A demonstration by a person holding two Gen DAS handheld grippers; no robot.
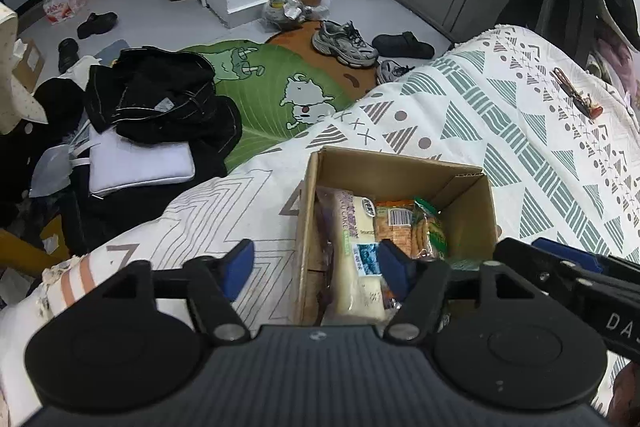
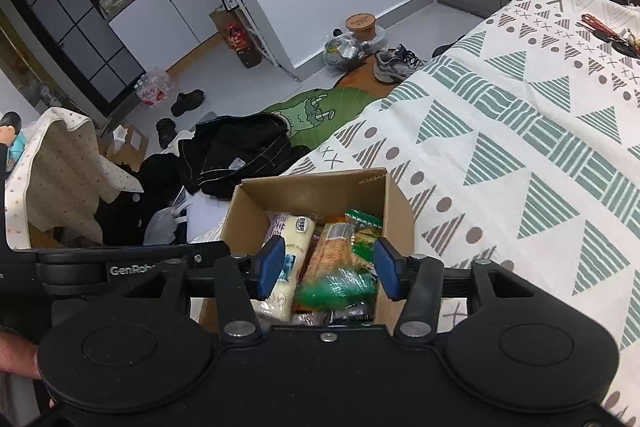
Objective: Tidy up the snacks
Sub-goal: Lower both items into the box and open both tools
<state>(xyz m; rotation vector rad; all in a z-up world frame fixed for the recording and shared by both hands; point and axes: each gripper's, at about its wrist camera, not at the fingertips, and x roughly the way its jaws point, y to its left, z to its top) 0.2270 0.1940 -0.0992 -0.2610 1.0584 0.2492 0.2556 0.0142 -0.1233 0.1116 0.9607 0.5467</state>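
Left wrist view had the left gripper spread wide and empty, straddling the near left wall of the cardboard box on the patterned blanket. Inside, left to right: cake packet, cracker packet, green-wrapped biscuits. Right gripper hung parted over them, gripping nothing. Best to descend straight, square on one packet, clear of the walls.
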